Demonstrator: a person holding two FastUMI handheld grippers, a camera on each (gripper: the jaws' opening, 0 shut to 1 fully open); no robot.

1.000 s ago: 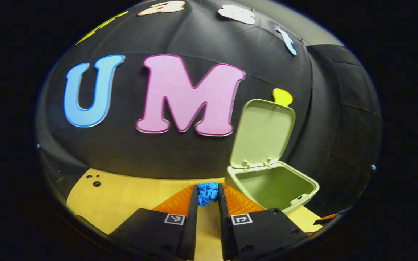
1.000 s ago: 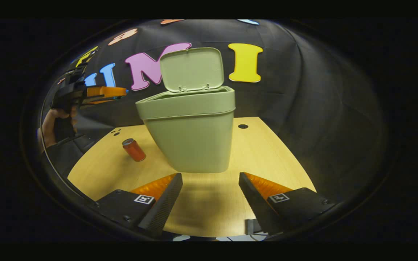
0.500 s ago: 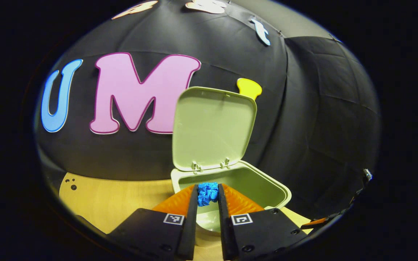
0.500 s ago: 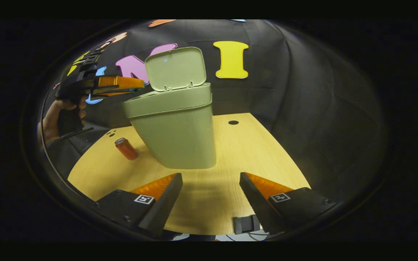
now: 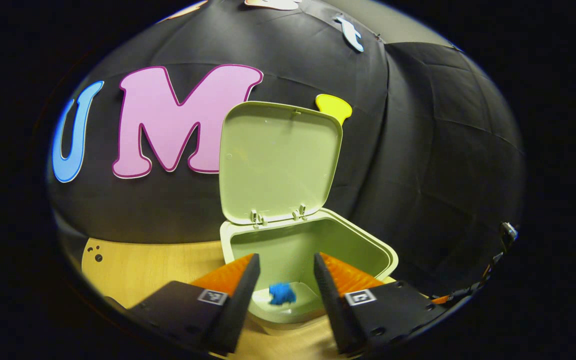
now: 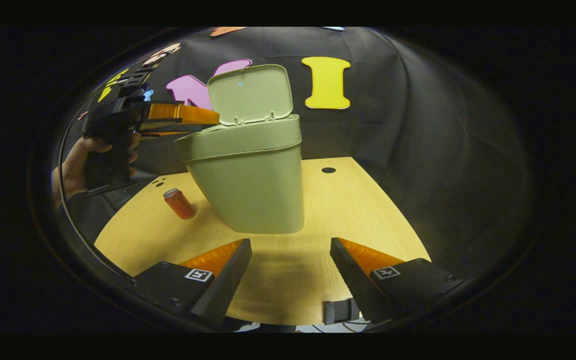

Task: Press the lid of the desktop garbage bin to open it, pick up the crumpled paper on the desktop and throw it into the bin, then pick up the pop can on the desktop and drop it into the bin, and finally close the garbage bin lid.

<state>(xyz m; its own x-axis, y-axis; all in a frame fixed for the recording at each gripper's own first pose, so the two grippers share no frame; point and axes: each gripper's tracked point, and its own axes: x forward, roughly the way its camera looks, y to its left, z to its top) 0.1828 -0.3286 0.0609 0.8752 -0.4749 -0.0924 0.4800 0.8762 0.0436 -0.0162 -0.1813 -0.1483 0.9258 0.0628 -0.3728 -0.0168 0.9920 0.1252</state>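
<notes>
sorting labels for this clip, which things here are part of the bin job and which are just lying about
Part of the job:
- garbage bin, lid up
- crumpled paper, inside the bin
- pop can, on the table
- left gripper, open over the bin

Just there:
- table
- right gripper, open and empty

A light wooden table (image 6: 348,210) holds the things. A green bin (image 6: 250,185) stands on it, near the middle. A red can (image 6: 179,203) stands on the wood just beside the bin. The table has small round holes (image 6: 328,170) in it.
</notes>
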